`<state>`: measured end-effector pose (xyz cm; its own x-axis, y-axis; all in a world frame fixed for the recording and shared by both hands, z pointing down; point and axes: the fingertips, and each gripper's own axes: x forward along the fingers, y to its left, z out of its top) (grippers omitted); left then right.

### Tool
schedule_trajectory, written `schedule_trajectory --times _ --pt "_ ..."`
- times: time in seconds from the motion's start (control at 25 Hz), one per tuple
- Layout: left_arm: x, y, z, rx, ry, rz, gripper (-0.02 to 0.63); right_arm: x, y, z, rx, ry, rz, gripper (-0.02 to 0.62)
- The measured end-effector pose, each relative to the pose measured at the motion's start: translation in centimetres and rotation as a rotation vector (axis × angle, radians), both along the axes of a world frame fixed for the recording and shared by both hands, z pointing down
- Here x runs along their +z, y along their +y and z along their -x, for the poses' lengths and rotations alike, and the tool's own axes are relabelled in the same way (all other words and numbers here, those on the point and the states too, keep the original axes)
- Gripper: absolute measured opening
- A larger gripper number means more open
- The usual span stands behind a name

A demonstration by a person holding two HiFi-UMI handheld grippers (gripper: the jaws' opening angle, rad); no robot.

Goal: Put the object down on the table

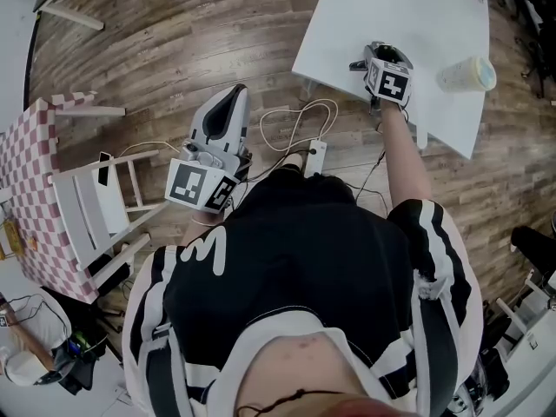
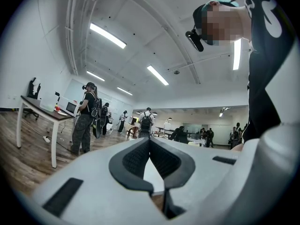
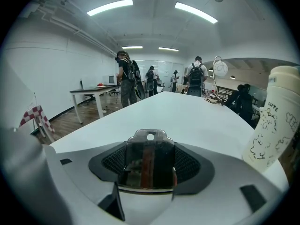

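Observation:
My right gripper (image 1: 379, 52) is over the near edge of the white table (image 1: 408, 16), shut on a small clear plastic packet (image 3: 149, 161). The packet has a hang hole at its top and dark contents with a red stripe, and it stands upright between the jaws just above the tabletop (image 3: 178, 111). Over the wooden floor, away from the table, my left gripper (image 1: 234, 94) is held in front of my chest. In the left gripper view its jaws (image 2: 150, 142) meet with nothing between them and point out into the room.
A tall white cup with black doodles (image 1: 467, 74) (image 3: 274, 121) stands on the table just right of my right gripper. On the floor lie a power strip and cables (image 1: 314, 155). To my left are a white chair (image 1: 95, 207) and a checkered table (image 1: 26, 189). Several people (image 3: 125, 74) stand farther off.

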<state>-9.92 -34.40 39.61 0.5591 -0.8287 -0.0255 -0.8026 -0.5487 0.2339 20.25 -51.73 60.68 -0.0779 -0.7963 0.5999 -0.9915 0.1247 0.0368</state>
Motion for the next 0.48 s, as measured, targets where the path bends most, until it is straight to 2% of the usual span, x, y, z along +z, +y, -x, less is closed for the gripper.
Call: schedule_trajectory --times 0.48 --pt "0.03 -0.11 -0.28 0.004 0.008 -0.004 0.005 0.23 -0.08 -0.38 0.007 0.015 0.027 0.290"
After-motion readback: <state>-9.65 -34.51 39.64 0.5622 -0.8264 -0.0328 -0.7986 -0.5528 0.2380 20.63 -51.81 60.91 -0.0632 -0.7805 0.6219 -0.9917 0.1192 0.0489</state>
